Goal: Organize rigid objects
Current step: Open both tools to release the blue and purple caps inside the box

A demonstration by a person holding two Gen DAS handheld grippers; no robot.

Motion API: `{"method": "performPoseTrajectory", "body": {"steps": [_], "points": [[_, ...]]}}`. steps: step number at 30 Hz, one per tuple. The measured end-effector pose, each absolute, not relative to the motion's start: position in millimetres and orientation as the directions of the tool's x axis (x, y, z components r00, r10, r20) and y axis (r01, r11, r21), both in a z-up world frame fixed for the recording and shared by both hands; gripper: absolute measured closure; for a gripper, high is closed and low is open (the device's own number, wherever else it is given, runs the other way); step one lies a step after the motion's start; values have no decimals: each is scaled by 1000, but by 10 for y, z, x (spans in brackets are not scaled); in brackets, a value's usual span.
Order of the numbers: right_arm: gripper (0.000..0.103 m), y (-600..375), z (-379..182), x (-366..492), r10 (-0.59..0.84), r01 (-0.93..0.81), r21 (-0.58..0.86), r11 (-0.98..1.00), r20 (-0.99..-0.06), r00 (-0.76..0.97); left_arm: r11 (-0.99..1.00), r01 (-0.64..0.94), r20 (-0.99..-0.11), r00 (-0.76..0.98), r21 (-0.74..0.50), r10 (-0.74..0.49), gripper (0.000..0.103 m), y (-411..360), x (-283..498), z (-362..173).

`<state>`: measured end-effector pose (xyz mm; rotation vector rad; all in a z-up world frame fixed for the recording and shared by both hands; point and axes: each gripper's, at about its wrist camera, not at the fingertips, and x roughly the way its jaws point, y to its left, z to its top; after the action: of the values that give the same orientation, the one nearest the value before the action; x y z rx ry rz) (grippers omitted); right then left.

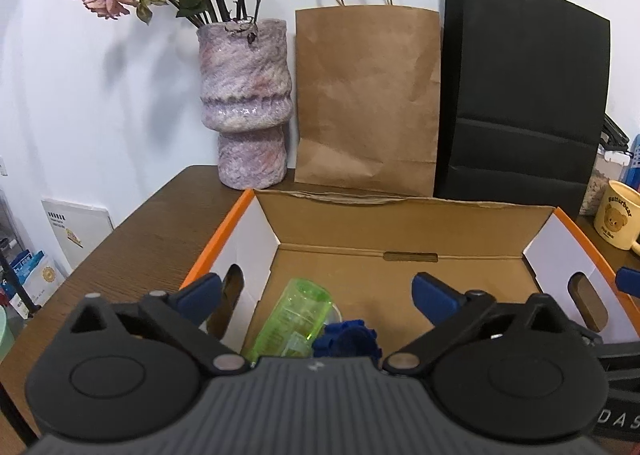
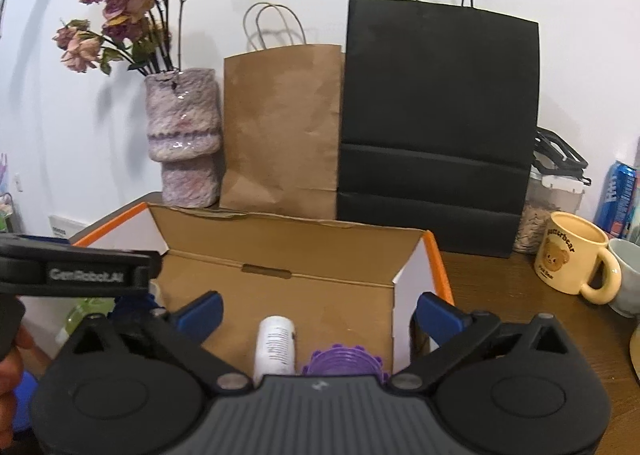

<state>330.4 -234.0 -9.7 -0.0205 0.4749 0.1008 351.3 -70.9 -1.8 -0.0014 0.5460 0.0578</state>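
An open cardboard box (image 1: 400,231) with orange edges sits on the wooden table. In the left wrist view a green transparent bottle (image 1: 294,321) and a dark blue ridged toy (image 1: 348,339) lie on its floor. My left gripper (image 1: 318,297) hovers over them, open, its blue pads wide apart and touching nothing. In the right wrist view a white bottle (image 2: 276,347) and a purple ridged toy (image 2: 346,361) lie inside the box (image 2: 280,251). My right gripper (image 2: 320,313) stands open above them, nothing between its pads. The left gripper's body (image 2: 76,271) shows at the left edge.
Behind the box stand a purple vase (image 1: 246,103) with dried roses, a brown paper bag (image 1: 366,99) and a black paper bag (image 1: 524,95). A yellow bear mug (image 2: 572,257), a jar, a pale cup and a blue can (image 2: 618,197) are at the right.
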Motion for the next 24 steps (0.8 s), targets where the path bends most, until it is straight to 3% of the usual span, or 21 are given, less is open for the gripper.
{"method": "performPoseTrajectory", "body": {"steps": [24], "points": [[0,-2342,-61,3259,92,-100,4,995,-448,890,997,-71,-531,846,-7,57,0,-674,3489,-13]]}}
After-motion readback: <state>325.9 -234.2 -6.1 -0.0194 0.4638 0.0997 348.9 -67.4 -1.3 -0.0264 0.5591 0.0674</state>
